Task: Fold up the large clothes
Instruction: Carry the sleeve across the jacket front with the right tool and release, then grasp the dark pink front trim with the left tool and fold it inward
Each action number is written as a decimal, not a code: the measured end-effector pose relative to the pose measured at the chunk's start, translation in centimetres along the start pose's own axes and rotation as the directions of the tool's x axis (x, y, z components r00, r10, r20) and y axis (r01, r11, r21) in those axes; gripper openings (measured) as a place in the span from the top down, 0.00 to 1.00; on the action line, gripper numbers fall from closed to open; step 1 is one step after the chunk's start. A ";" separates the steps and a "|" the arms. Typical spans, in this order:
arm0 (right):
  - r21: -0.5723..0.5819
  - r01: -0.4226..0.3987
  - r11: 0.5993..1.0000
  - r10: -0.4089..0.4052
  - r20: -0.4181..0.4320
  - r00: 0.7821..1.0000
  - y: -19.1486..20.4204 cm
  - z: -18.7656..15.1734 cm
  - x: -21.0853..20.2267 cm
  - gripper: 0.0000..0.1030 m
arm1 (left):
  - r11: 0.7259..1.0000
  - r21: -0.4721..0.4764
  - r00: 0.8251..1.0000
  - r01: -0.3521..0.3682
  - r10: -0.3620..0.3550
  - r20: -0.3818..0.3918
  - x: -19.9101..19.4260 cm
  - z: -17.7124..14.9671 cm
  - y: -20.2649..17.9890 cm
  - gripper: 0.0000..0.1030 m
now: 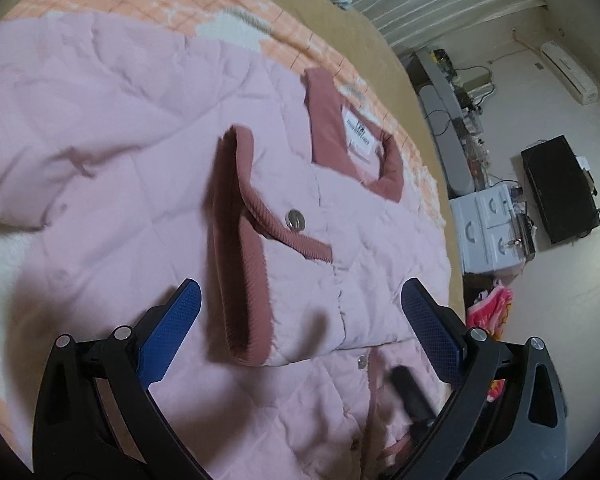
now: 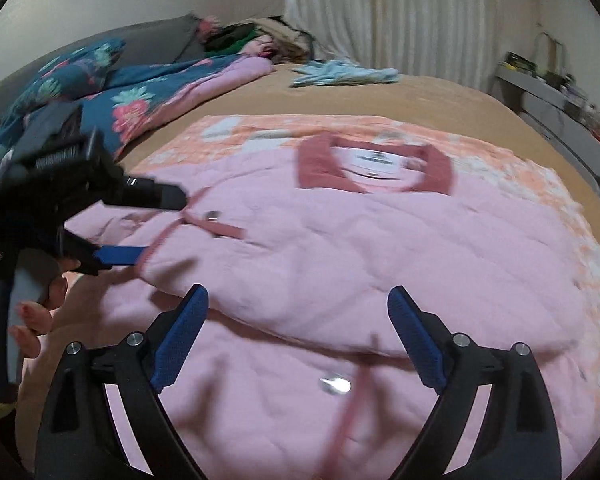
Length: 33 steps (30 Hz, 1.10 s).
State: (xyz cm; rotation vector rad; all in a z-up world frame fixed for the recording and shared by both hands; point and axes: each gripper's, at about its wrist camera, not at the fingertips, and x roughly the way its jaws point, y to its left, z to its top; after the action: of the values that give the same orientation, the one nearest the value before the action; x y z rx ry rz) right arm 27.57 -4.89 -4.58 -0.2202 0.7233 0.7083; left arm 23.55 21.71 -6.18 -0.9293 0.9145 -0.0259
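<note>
Both the left gripper [image 1: 300,308] and right gripper [image 2: 298,314] stand released, holding nothing. Just ahead of their jaws the pink quilted jacket with maroon ribbed trim [image 2: 360,248] lies on the bed [image 2: 440,92], sleeve [image 1: 260,264] folded inward; body folds apparently remain.

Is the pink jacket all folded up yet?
Not yet. Done: one sleeve, with its dark pink cuff, is folded across the front of the pink jacket, which lies flat on the bed. In hand: nothing; the left tool and the right tool are both open above the jacket. Left: the body is still spread out wide, so more folds remain.
</note>
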 end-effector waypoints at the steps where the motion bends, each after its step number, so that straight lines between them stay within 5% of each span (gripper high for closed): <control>1: 0.009 0.021 1.000 -0.021 0.003 1.000 -0.7 -0.3 -0.5 0.12 | 1.000 0.003 1.000 -0.006 0.006 -0.003 0.4 -0.2 0.0 0.09; 13: 0.234 0.192 0.953 -0.188 -0.039 0.981 -10.5 -5.5 -5.1 0.09 | 0.988 0.119 0.995 -0.095 0.097 -0.017 3.8 -1.8 -2.3 0.14; 15: 0.263 0.209 0.942 -0.201 -0.055 0.978 -11.7 -6.2 -5.5 0.09 | 0.981 0.152 0.992 -0.124 0.126 -0.006 4.0 -2.0 -2.8 0.26; 16: 0.275 0.215 0.937 -0.206 -0.061 0.977 -12.1 -6.5 -5.7 0.08 | 0.972 0.177 0.988 -0.151 0.152 0.007 4.1 -2.1 -3.2 0.46; 18: 0.300 0.218 0.929 -0.210 -0.059 0.976 -13.1 -6.6 -6.1 0.07 | 0.957 0.224 0.983 -0.182 0.176 0.045 3.8 -2.3 -3.8 0.56; 20: 0.316 0.231 0.920 -0.227 -0.052 0.973 -13.8 -6.6 -6.7 0.07 | 0.927 0.291 0.970 -0.238 0.214 0.112 3.1 -2.4 -5.1 0.80; 28: 0.337 0.251 0.908 -0.257 -0.026 0.966 -15.1 -6.5 -7.9 0.07 | 0.890 0.387 0.955 -0.242 0.147 0.259 -1.6 -0.4 -8.8 0.83; 33: 0.335 0.256 0.907 -0.266 -0.017 0.964 -15.2 -6.1 -7.9 0.07 | 0.877 0.384 0.943 -0.288 0.189 0.275 -1.1 -0.4 -8.1 0.82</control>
State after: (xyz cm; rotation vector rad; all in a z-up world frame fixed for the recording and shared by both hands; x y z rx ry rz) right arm 30.22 -22.91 -4.50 0.0070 0.7576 0.3241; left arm 25.44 16.81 0.10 -0.4003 0.7610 0.0939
